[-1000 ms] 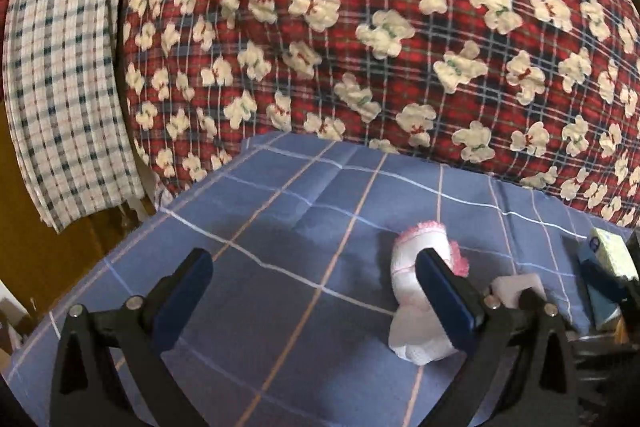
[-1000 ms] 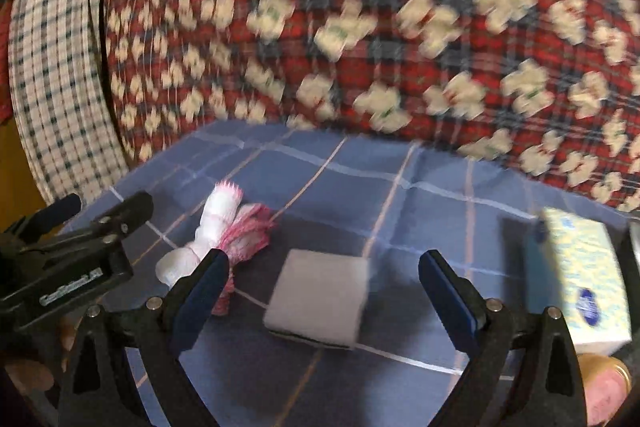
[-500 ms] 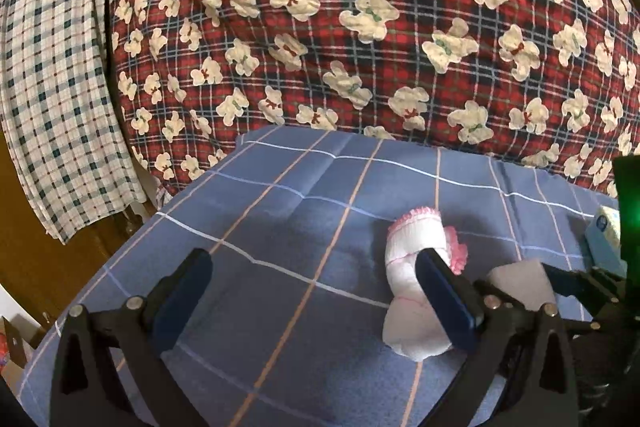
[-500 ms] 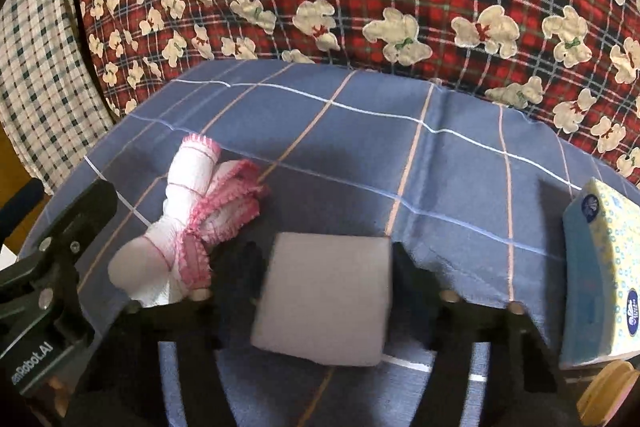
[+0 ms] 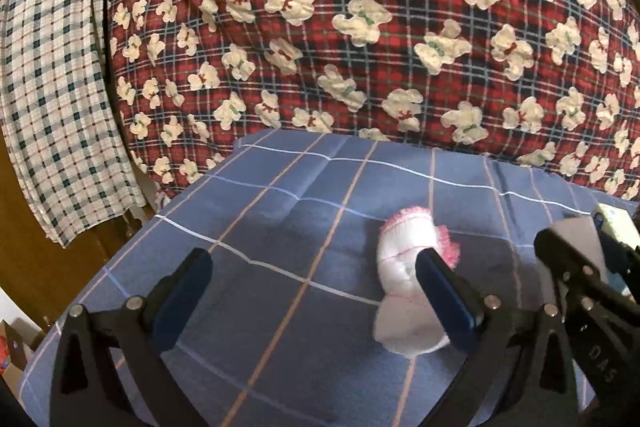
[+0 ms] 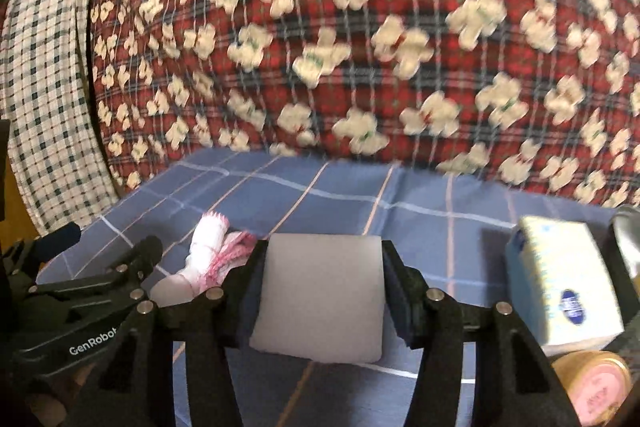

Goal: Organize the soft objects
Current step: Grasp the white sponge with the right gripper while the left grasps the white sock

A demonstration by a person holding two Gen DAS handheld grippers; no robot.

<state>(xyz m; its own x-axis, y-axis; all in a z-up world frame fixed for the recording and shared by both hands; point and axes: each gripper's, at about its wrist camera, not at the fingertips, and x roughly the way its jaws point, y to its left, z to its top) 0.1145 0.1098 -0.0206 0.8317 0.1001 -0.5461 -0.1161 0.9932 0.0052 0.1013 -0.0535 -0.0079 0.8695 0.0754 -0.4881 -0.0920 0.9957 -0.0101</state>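
Observation:
A grey square sponge [image 6: 322,293] is clamped between the fingers of my right gripper [image 6: 323,285], lifted a little off the blue checked sheet [image 6: 352,203]. A rolled white sock with pink trim [image 5: 404,287] lies on the sheet; it also shows in the right wrist view [image 6: 208,251], left of the sponge. My left gripper [image 5: 316,291] is open and empty, its right finger [image 5: 444,299] in front of the sock. The right gripper's body [image 5: 580,279] shows at the right of the left wrist view.
A red plaid quilt with white bears [image 5: 360,27] rises behind the sheet. A checked cloth [image 5: 52,79] hangs at the left. A tissue pack [image 6: 564,279] and a pink-lidded jar [image 6: 596,387] sit at the right. The bed edge drops off at the left.
My right gripper closed on the grey sponge and has lifted it, tilting the view upward. My left gripper stayed open and barely moved beside the sock.

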